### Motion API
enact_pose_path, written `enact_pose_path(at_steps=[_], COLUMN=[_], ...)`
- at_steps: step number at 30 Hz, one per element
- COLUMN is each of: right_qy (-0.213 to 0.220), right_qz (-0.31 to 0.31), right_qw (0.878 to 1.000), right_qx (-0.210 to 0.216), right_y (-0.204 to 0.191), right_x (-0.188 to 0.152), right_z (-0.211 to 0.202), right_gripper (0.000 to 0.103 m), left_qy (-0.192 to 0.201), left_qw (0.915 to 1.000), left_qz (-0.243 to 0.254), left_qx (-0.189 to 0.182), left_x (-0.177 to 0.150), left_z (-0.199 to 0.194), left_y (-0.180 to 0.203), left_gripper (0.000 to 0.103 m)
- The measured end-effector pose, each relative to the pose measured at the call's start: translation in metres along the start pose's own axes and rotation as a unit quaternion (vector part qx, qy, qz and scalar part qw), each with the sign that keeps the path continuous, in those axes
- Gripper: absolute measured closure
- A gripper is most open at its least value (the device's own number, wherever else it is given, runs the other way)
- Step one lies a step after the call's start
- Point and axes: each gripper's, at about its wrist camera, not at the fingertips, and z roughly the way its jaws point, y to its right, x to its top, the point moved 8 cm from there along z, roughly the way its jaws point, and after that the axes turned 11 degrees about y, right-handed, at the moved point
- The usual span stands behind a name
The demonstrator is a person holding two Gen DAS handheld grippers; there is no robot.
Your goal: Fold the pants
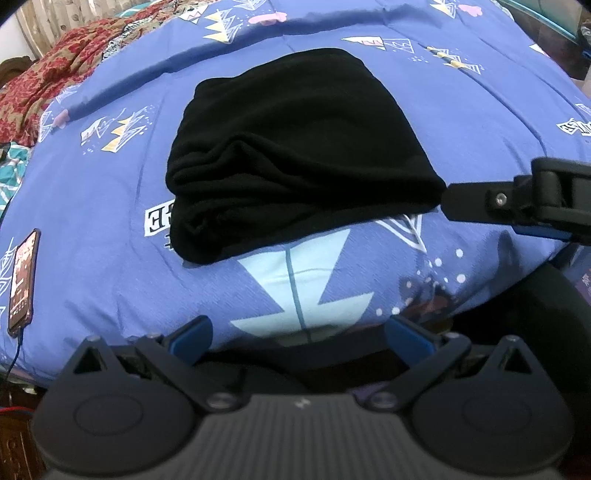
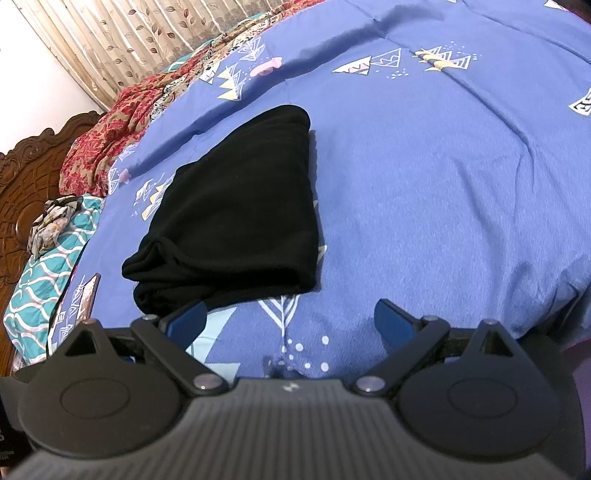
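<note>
Black pants lie folded into a compact stack on the blue patterned bedspread, in the middle of the left wrist view. The same pants lie left of centre in the right wrist view. My left gripper hovers open near the bed's front edge, short of the pants, with nothing between its blue pads. My right gripper is open too, just in front of the stack's near edge and empty. One of its black fingers reaches in from the right of the left wrist view, close to the pants' right corner.
A phone with a lit screen and a cable lies at the bed's left edge. Red floral cloth and a teal patterned pillow lie by the carved wooden headboard. Curtains hang behind.
</note>
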Motion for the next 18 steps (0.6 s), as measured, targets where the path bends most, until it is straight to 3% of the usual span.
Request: enact_pose_path(at_steps=[18], right_qy=[0.007], right_qz=[-0.008], right_qw=[1.0], right_qx=[0.001], right_y=[-0.0078], right_x=[-0.0029], right_z=[-0.0058], right_gripper=[0.004], left_qy=[0.005], left_qw=[0.9999], left_qz=[-0.015], left_qx=[-0.001], left_x=[-0.0012], left_z=[-0.0043], left_y=[-0.006], left_gripper=[0.0])
